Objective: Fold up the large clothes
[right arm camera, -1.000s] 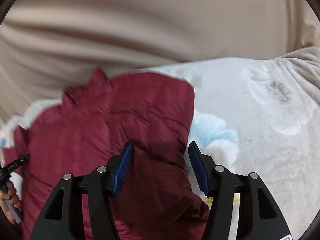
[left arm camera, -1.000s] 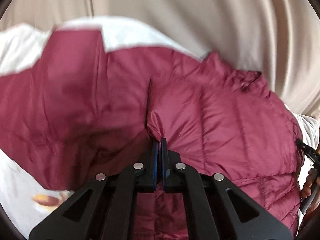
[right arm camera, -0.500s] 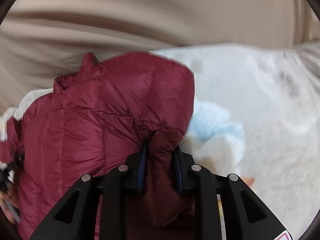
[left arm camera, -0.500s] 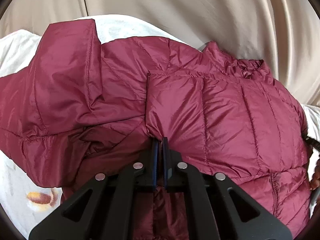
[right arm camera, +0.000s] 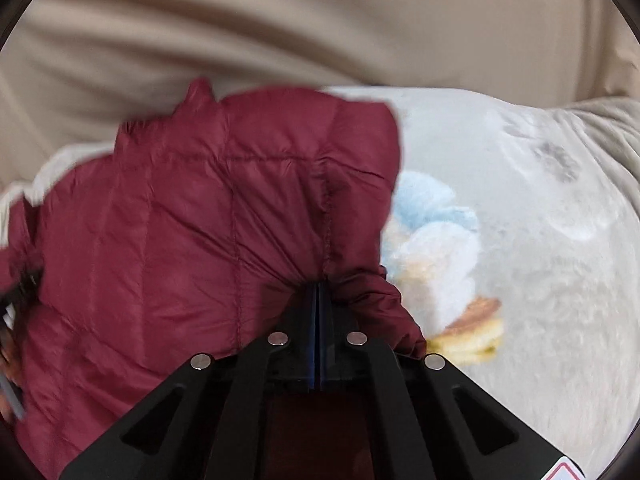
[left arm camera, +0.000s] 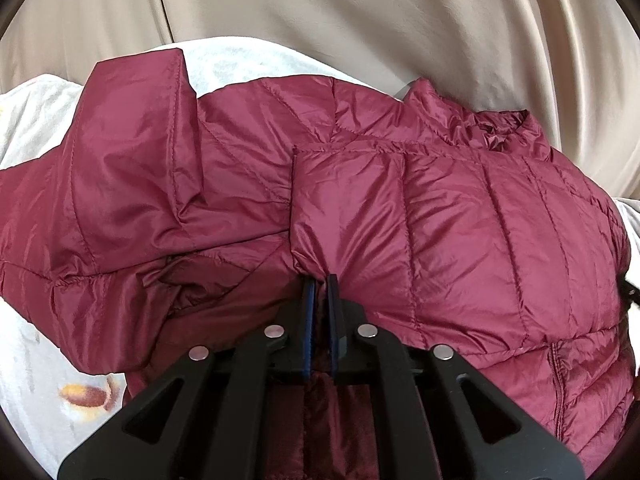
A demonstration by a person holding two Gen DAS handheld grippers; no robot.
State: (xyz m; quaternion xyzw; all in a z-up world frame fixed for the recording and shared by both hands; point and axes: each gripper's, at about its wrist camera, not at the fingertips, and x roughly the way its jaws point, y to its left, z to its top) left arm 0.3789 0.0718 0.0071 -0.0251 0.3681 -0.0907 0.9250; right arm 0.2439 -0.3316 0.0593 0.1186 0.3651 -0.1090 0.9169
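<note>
A dark red quilted puffer jacket (left arm camera: 440, 216) lies on a white fleece blanket (left arm camera: 36, 128), collar toward the far right. Its left sleeve (left arm camera: 132, 160) is bunched at the left. My left gripper (left arm camera: 319, 280) is shut on a fold of the jacket's near edge. In the right wrist view the same jacket (right arm camera: 192, 232) fills the left half, and my right gripper (right arm camera: 318, 286) is shut on its fabric near the right side seam. The jacket's lower part is hidden under both grippers.
The white blanket (right arm camera: 540, 260) carries a printed cartoon figure (right arm camera: 436, 232) just right of the jacket. Beige curtain or upholstery (left arm camera: 360, 12) rises behind the blanket. A hand with the other gripper shows at the left edge of the right wrist view (right arm camera: 10, 312).
My right gripper went from open around the jacket's side to shut on the fabric. My left gripper stayed shut on the jacket while the jacket settled and spread out.
</note>
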